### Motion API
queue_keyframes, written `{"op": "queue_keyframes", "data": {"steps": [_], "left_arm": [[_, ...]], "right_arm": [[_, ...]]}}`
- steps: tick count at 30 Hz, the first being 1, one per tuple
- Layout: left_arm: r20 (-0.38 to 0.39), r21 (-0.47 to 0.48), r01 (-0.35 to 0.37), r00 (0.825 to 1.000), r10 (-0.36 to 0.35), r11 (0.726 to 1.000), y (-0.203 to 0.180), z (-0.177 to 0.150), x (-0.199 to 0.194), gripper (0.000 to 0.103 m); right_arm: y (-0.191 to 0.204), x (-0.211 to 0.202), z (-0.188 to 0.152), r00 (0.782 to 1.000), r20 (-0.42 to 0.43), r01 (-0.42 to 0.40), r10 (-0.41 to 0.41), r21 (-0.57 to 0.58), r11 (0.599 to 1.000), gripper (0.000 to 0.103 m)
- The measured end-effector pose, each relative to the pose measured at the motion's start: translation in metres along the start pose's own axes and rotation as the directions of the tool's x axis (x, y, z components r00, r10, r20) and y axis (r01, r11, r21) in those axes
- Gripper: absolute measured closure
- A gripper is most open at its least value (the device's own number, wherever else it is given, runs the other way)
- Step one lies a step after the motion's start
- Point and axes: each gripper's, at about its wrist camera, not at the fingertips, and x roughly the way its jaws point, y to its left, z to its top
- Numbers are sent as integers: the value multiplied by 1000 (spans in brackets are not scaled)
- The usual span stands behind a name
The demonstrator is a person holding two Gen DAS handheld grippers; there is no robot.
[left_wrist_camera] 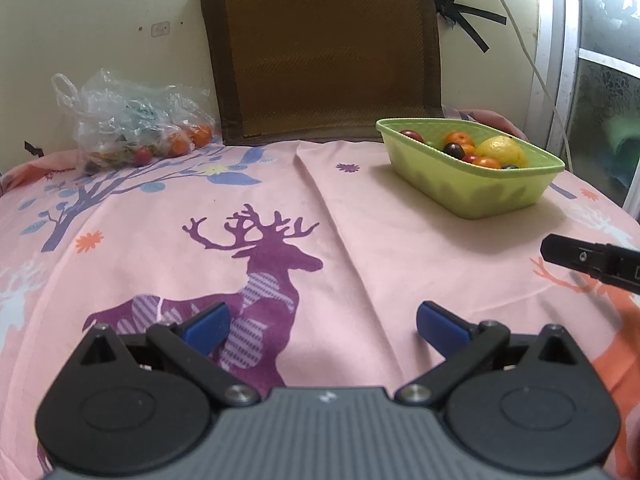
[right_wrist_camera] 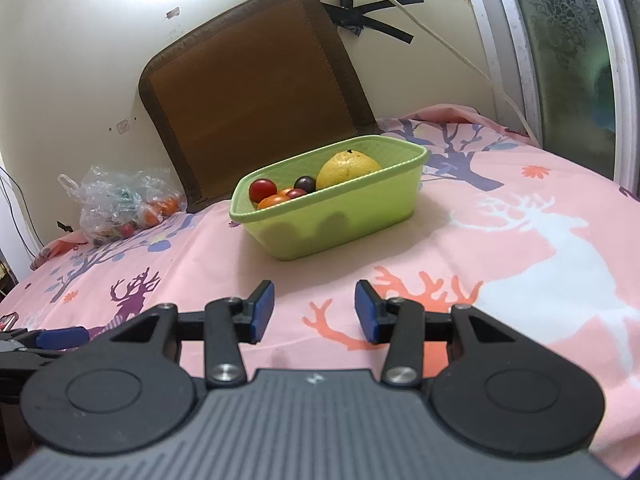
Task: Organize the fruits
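Left wrist: no readable writing shows.

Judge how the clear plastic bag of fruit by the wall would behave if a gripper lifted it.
The plastic bag looks thin and crumpled, so it would likely sag. The small round fruit inside would probably shift and bunch low. Its loop handle seems the easiest grab.

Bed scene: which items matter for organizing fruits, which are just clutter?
Job: green basket holding lemon and small fruits; plastic bag with more fruit; left gripper and right gripper, both open, empty.
Clutter: brown mat, white cable, black tape.
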Motion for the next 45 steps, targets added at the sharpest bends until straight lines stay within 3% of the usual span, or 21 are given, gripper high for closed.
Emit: {"op": "queue_keyframes", "data": {"steps": [3,14,45], "left_arm": [[5,-7,-2,1000,2,1000,1,-1,0,0],[68,11,-29,997,28,1000,-4,-2,-8,0],[133,57,-61,990,53,997,-9,-2,-19,0]], "right_arm": [[-1,0,0,1000,3,1,-1,9,1000,50],[-2,0,0,1000,5,1,-1,16,1000,50],[-2,0,0,1000,6,1,-1,19,1000,47]]}}
